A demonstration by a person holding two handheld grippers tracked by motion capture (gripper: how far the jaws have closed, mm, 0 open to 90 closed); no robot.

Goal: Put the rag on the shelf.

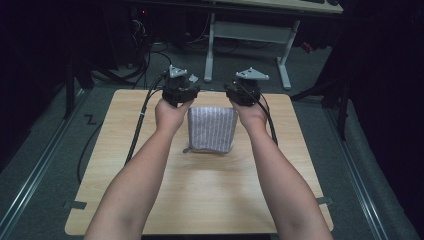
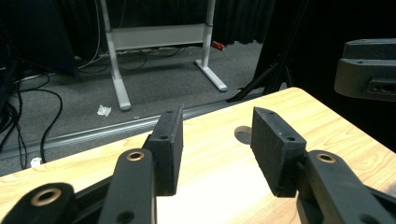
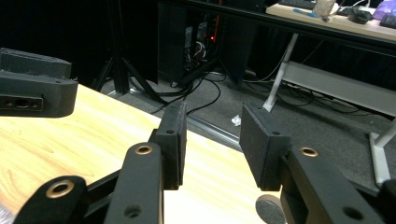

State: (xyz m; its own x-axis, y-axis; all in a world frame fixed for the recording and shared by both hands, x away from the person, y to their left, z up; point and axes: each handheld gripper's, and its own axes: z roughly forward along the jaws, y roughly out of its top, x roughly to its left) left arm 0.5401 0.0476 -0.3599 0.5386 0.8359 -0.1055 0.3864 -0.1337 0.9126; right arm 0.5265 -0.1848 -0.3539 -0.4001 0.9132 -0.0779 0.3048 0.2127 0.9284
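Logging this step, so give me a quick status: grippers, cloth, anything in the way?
Left gripper open, nothing between jaws. Right gripper open, nothing between jaws. Folded cloth flat on table, between the hands. Nothing in the way.

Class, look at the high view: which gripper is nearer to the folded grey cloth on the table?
Neither clearly. The left gripper sits just off the folded grey cloth at its far left corner, the right gripper at its far right corner. Both have open, empty jaws.

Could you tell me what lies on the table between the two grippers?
In the high view, the folded grey cloth lies between the left gripper and right gripper, nearer the person; both sets of jaws stand open over bare wood.
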